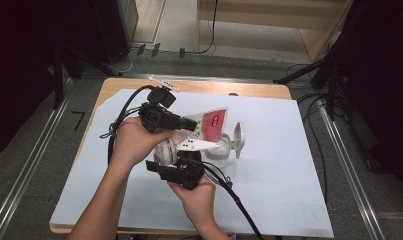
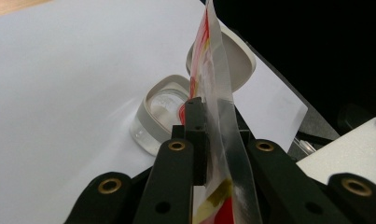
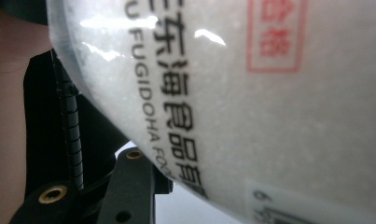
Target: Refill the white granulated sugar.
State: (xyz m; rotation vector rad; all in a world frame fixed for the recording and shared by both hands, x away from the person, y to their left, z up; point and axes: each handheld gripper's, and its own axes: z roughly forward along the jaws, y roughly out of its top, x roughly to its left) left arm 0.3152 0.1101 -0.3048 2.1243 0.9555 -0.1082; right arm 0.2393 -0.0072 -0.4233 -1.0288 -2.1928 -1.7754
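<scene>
A clear plastic bag point(image 1: 212, 121) with a red and white label and white granules inside hangs tilted over a small clear container point(image 1: 217, 153). The container's hinged lid point(image 1: 239, 139) stands open. My left gripper point(image 1: 193, 123) is shut on the bag's upper edge; in the left gripper view its jaws point(image 2: 206, 109) pinch the bag point(image 2: 219, 88) above the container point(image 2: 160, 113) and lid point(image 2: 241, 59). My right gripper point(image 1: 188, 158) comes from below against the bag's lower end. In the right gripper view the bag point(image 3: 269, 116) presses close beside one black finger point(image 3: 72, 135) and hides the other.
A white paper sheet point(image 1: 289, 165) covers the wooden table point(image 1: 199, 86). A small white bar point(image 1: 164, 83) lies at the table's far edge. Black cables point(image 1: 239, 202) trail from both grippers. Dark stands and floor cables surround the table.
</scene>
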